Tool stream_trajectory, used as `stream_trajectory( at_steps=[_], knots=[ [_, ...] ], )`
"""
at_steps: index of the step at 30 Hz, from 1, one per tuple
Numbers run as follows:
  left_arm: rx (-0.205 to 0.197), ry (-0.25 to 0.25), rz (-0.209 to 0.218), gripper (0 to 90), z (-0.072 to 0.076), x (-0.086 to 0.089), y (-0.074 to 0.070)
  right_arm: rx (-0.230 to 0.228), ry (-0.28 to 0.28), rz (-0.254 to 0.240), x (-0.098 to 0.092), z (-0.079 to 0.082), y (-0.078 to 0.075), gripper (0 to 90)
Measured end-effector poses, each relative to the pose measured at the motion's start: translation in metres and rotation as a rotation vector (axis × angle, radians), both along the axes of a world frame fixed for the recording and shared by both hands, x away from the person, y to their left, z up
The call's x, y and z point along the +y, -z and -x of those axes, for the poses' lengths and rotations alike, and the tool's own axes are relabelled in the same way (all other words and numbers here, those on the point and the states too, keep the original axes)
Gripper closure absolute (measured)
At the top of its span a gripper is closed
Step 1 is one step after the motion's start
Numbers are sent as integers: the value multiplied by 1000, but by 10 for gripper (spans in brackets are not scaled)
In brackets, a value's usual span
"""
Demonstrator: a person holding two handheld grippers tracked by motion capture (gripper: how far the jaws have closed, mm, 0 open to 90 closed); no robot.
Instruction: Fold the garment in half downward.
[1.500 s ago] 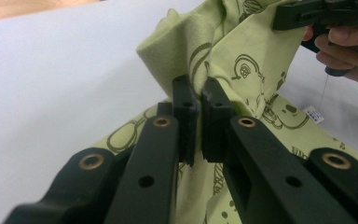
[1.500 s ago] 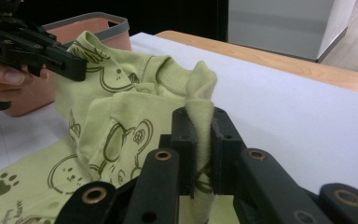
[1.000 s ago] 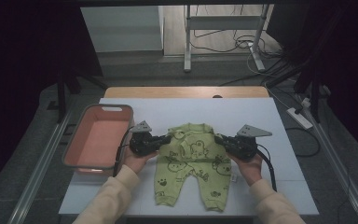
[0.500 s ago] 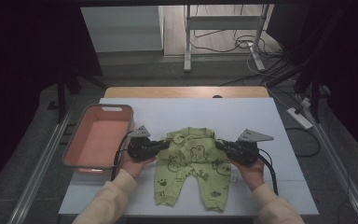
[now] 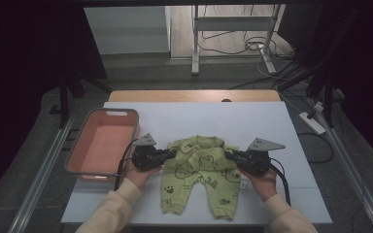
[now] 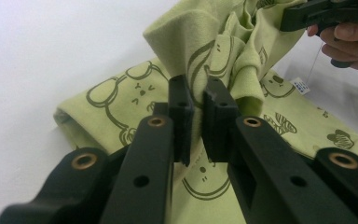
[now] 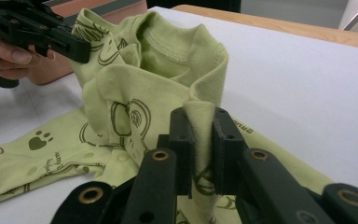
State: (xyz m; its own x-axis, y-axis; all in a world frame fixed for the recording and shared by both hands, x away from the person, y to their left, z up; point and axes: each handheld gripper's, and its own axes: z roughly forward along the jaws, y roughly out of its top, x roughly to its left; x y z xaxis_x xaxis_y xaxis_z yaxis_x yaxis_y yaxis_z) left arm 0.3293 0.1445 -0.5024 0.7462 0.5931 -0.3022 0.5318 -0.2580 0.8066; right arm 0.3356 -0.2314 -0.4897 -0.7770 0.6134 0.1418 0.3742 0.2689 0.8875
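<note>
While both grippers, left [image 5: 167, 154] and right [image 5: 230, 156], pinch the romper [image 5: 199, 179] shoulders, jaws clamped on cloth, lift evenly; fold toward its legs, clear of the tub [image 5: 77, 145].

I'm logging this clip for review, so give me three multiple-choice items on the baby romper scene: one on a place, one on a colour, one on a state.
1. Where does the tray stand relative to the romper?
A. at its left in the high view
B. at its right
C. on top of it

2. What colour is the romper?
A. plain white
B. light green with dark prints
C. red

3. How do the two grippers stand?
A. both wide open above the table
B. one lies in the tray
C. each pinches romper fabric

Answers: 1 A, the pink tray sits at the table's left edge. 2 B, green cloth with animal and paw prints. 3 C, the left gripper and right gripper each have cloth between closed jaws.
</note>
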Motion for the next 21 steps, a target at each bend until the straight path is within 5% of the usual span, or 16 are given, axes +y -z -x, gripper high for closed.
stream_trajectory(
  at_steps=[21],
  knots=[
    [24, 11, -21, 795, 11, 0, 7, 16, -24, 35, 0, 14, 6, 791]
  ],
)
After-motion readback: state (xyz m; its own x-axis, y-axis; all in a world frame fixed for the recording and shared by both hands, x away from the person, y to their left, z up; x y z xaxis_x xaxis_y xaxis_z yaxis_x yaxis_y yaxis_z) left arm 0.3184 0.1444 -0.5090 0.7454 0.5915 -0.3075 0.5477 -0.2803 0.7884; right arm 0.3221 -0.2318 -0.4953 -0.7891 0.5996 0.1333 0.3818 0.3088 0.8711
